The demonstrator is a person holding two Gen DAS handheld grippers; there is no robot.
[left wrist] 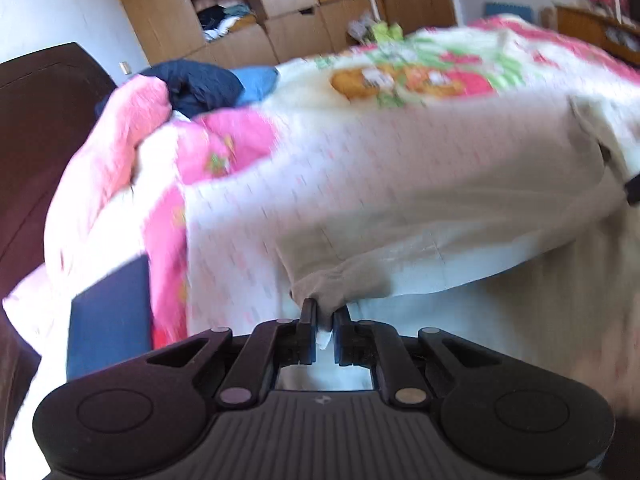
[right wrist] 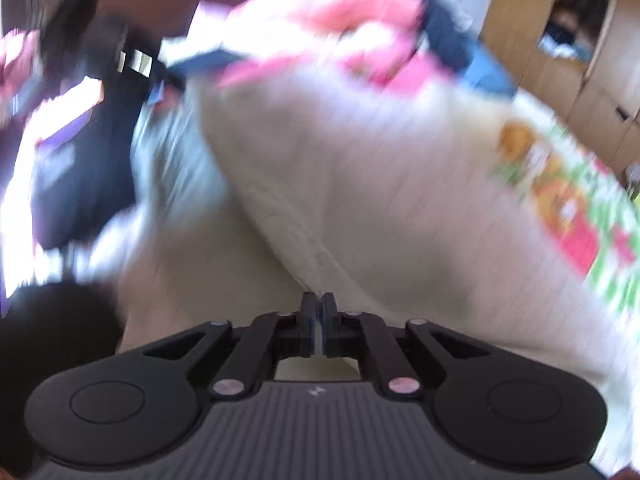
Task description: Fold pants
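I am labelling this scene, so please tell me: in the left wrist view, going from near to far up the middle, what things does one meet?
Left gripper, shut on the beige pants → cartoon-print blanket → wooden wardrobe.

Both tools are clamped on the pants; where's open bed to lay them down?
Free: the white blanket stretch between the pink quilt heap and the cartoon print. Crowded: the head end, with dark navy clothes atop the quilt. The beige pants cover the near edge.

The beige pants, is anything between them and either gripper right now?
Nothing visible. The left gripper is shut on a bunched edge of the pants, and the right gripper is shut on a fold of them, directly on the fabric.
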